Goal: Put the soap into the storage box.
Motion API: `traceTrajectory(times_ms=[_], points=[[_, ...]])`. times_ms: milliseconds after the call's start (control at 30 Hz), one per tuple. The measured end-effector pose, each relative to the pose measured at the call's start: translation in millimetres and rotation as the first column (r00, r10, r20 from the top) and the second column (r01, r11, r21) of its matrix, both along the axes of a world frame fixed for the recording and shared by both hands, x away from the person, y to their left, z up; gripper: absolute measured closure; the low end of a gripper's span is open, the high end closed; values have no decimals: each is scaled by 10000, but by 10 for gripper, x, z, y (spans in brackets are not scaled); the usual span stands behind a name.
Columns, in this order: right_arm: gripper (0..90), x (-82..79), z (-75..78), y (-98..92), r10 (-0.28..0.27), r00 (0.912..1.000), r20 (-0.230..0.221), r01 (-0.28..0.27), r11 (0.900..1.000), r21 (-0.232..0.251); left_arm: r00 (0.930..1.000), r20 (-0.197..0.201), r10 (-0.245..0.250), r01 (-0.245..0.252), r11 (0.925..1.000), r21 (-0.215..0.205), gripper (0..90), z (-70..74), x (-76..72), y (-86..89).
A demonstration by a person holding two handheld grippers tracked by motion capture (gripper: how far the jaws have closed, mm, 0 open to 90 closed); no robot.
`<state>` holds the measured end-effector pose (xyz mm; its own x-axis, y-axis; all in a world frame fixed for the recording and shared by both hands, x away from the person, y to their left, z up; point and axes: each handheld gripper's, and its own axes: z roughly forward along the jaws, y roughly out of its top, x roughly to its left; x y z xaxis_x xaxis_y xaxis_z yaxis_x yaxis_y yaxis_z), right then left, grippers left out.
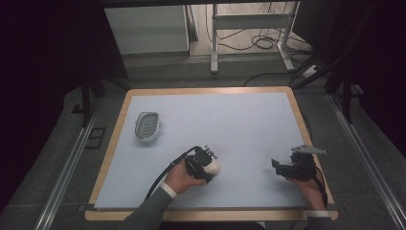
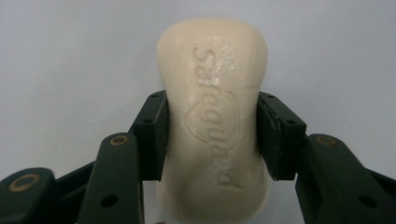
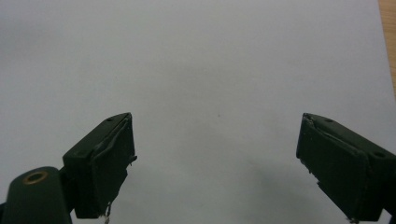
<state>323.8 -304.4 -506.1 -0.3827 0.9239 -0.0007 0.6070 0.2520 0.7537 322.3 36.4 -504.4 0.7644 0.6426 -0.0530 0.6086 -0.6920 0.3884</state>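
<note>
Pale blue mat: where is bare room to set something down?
Most of the pale blue mat is bare: the far half, the centre, and between both grippers. Occupied: the oval white soap dish at left, the cream soap bar in the left gripper.

Soap bar (image 2: pixel 215 116): cream, waisted, embossed "Safeguard" lengthwise; lying on pale blue-grey mat (image 2: pixel 70 70); left gripper (image 2: pixel 212 135): black jaws closed against both long sides at the bar's narrow middle; brass-ringed holes on jaw arms.
</note>
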Motion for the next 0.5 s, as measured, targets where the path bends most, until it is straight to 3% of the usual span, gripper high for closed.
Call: traceTrajectory(times_ms=[67, 400, 500], points=[[115, 4, -5, -4, -27, 10000, 8, 27, 10000, -8, 9997, -224, -55, 45, 9991, -429, 495, 22, 17, 48], [115, 4, -6, -5, -47, 10000, -2, 47, 10000, -3, 9987, -276, 428, -452, 9944, -959, 495, 137, 118, 295], [115, 5, -9, -4, -42, 10000, -12, 42, 10000, -16, 9982, -240, 550, -570, 9939, -944, 495, 164, 149, 360]])
